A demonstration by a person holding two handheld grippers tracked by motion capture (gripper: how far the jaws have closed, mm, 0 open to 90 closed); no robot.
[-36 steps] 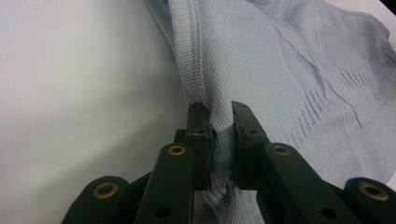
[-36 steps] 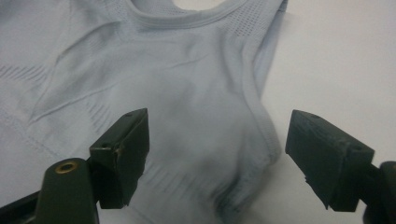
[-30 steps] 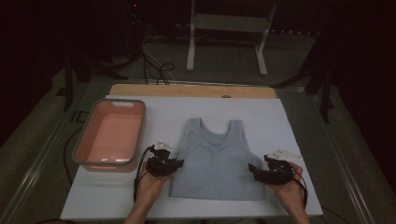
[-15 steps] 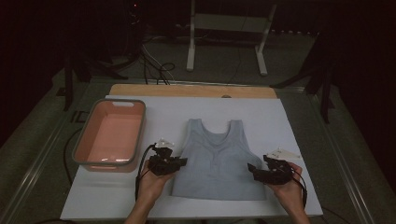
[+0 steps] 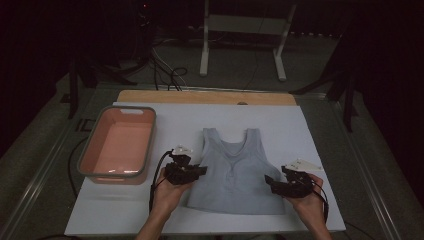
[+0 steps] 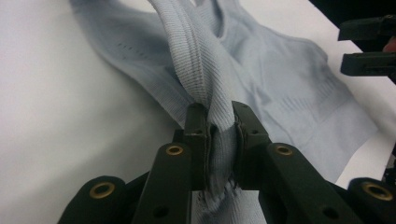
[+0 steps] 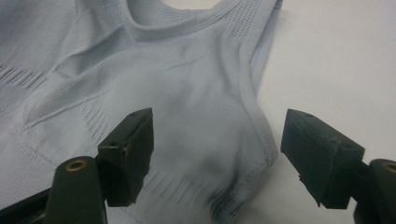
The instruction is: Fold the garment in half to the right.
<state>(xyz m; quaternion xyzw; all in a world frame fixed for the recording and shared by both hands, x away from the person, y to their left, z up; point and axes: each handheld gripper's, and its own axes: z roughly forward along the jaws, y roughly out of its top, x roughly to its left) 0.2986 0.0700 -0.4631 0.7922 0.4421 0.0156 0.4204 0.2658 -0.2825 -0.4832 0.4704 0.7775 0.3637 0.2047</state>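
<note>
A pale blue-grey tank top (image 5: pixel 234 170) lies spread on the white table (image 5: pixel 310 130), neckline toward the far side. My left gripper (image 5: pixel 200 170) is at the garment's left edge. In the left gripper view that gripper (image 6: pixel 220 122) is shut on a bunched fold of the tank top (image 6: pixel 201 60), which rises from the jaws in a ridge. My right gripper (image 5: pixel 269 182) sits at the garment's right lower edge. In the right gripper view it (image 7: pixel 217 140) stands open, its jaws straddling the tank top's side hem (image 7: pixel 254 126) without pressing on it.
A pink tub with a grey rim (image 5: pixel 85 160) stands at the left of the table, just left of my left hand. A wooden strip (image 5: pixel 205 97) borders the far edge. Cables and a white stand (image 5: pixel 240 30) are on the floor beyond.
My left gripper has lifted slightly and shifted, pulling the left edge of the tank top up with it. The right gripper has stayed put.
</note>
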